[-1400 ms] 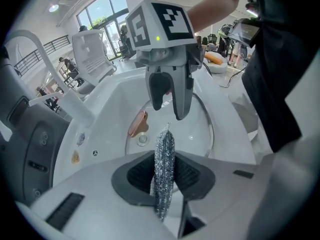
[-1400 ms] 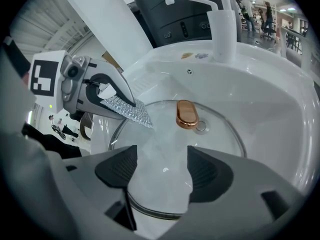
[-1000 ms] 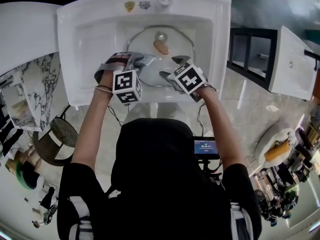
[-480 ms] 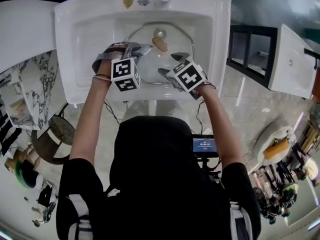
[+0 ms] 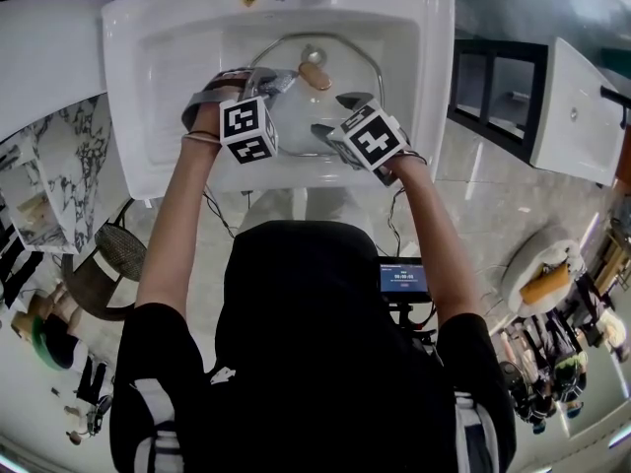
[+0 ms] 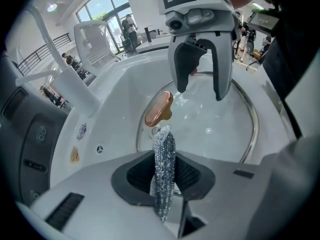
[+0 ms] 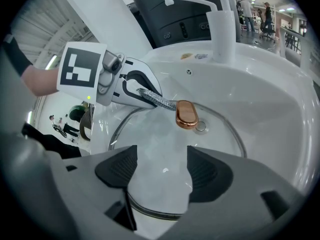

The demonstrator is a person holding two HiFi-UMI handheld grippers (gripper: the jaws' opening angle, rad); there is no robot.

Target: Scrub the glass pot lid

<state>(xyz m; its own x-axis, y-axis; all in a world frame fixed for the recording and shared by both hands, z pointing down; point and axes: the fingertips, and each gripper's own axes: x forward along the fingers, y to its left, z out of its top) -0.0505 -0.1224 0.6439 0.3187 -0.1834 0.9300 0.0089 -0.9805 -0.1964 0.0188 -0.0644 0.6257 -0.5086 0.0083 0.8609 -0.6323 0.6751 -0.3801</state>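
The glass pot lid [image 5: 345, 62] lies flat in the white sink [image 5: 148, 87], its copper knob [image 5: 315, 76] near the middle. My left gripper [image 5: 279, 80] is shut on a silvery steel-wool scrubber [image 6: 164, 144], whose tip reaches just beside the copper knob [image 6: 159, 109]. From the right gripper view the scrubber [image 7: 161, 102] sticks out of the left gripper [image 7: 145, 91] and meets the knob [image 7: 186, 113]. My right gripper [image 7: 160, 169] hovers open over the lid's near glass [image 7: 165, 144], holding nothing; it also shows as the right gripper [image 6: 200, 89] in the left gripper view.
A white faucet [image 7: 220, 29] stands at the sink's far rim, behind the lid. The basin walls [image 6: 115, 89] rise close around the lid. A white counter [image 5: 49, 57] lies to the left and a dark-framed cabinet [image 5: 498, 97] to the right.
My left gripper has pushed the scrubber farther into the basin, up beside the copper knob. The right gripper stays open over the lid's near part.
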